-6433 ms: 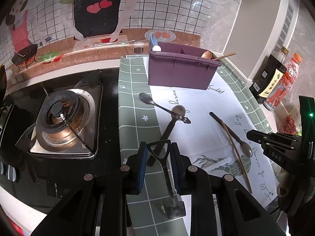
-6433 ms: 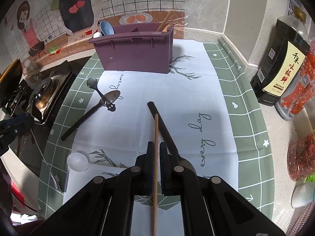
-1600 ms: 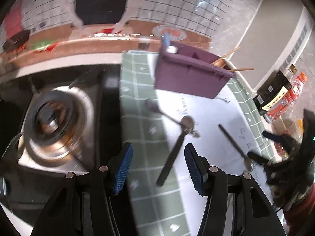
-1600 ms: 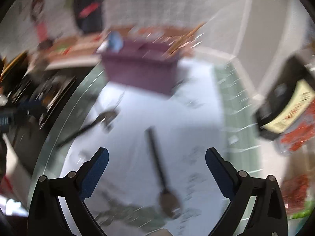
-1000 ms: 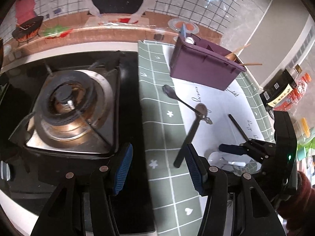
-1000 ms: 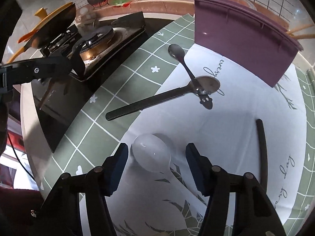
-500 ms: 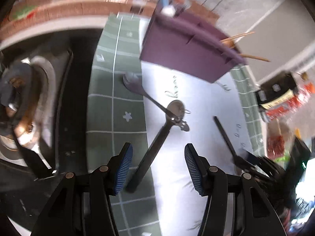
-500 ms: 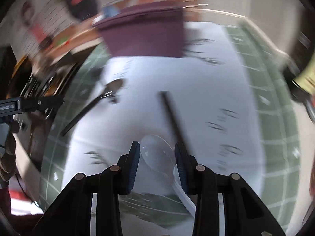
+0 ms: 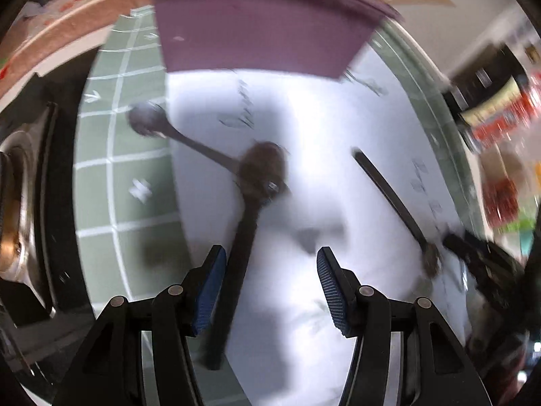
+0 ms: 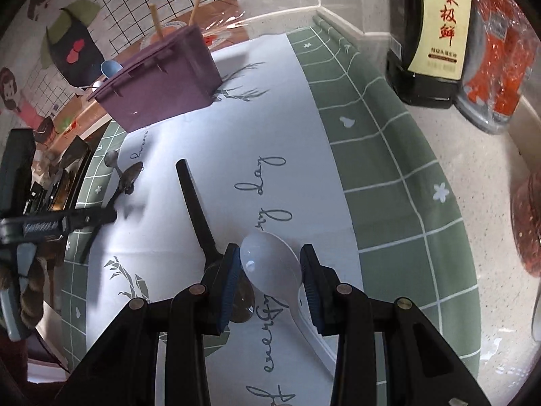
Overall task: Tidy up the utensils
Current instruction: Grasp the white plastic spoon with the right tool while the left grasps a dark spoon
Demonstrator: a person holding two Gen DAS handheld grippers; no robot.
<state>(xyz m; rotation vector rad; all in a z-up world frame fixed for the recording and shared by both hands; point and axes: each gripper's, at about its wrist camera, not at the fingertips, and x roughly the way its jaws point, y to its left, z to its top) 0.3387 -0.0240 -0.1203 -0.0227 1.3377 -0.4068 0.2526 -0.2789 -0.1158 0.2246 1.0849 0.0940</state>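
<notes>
My right gripper (image 10: 270, 270) is shut on the bowl of a white plastic spoon (image 10: 270, 264), held above the white cloth. A black-handled spoon (image 10: 199, 213) lies under it, also seen in the left wrist view (image 9: 389, 196). My left gripper (image 9: 268, 277) is open and empty, low over a black-handled ladle (image 9: 243, 237) that crosses a metal spoon (image 9: 148, 121). The purple utensil box (image 9: 257, 30) stands at the back with chopsticks (image 10: 155, 20) in it; it also shows in the right wrist view (image 10: 159, 88).
A gas stove (image 9: 17, 203) lies left of the green checked mat (image 9: 115, 135). A dark sauce bottle (image 10: 432, 30) and a red-filled plastic bottle (image 10: 497, 44) stand at the right by the wall.
My left gripper has moved forward and down over the ladle's handle. My right gripper has closed on the white spoon and lifted it, swinging right.
</notes>
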